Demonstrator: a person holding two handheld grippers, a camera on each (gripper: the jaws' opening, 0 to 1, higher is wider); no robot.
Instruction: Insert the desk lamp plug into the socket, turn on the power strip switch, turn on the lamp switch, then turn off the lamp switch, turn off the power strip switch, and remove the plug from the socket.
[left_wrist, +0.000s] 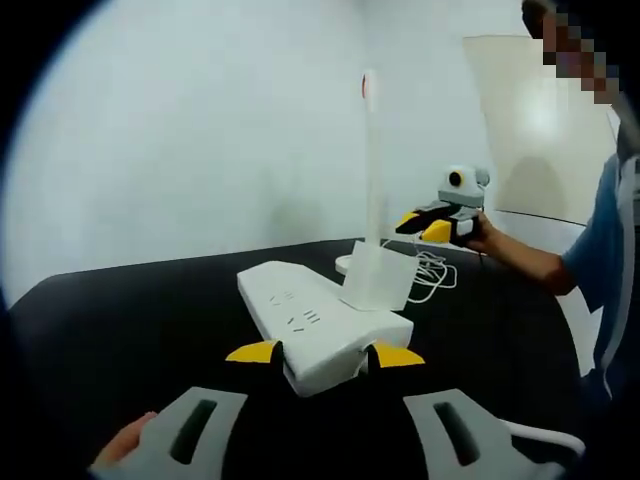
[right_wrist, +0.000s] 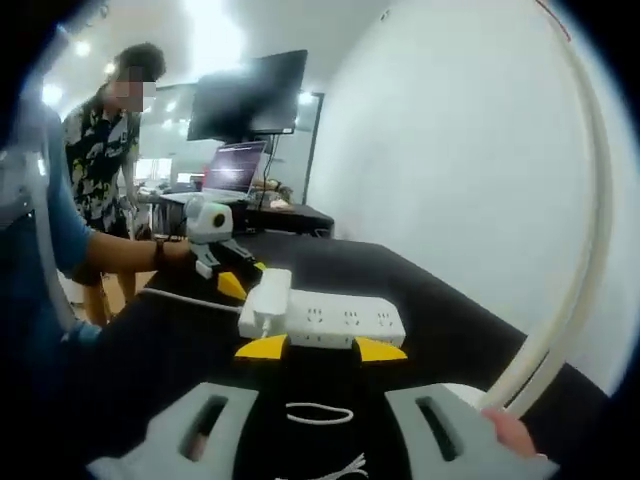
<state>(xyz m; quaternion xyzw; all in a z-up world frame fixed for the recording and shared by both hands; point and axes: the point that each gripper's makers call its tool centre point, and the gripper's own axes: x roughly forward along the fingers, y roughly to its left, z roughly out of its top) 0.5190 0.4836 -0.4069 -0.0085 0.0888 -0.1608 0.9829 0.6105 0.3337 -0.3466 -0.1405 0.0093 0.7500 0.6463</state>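
My left tongs (left_wrist: 325, 353) stand apart, their yellow tips on either side of the near end of the power strip (left_wrist: 318, 322); whether they touch it I cannot tell. In the right gripper view these same tongs sit at the strip's far end, left of centre. My right tongs (right_wrist: 320, 348) are also apart and hold nothing, hovering just short of the strip's long side (right_wrist: 330, 322). The strip lies on the black counter (left_wrist: 130, 320).

A white block (left_wrist: 378, 277), probably the lamp's plug or adapter, stands on the strip in the left gripper view, so I judge the plug seated or being seated. The next move, as I read it, is pressing the strip's switch while the left tongs steady the body.

The switch itself I cannot find. The lamp (left_wrist: 371, 150) rises as a thin white post at upper centre; its base is half hidden, its button unseen. A white arc (right_wrist: 570, 250) at right is likely the lamp's arm, cut off. Loose cable (right_wrist: 318, 412) lies between my right tongs.
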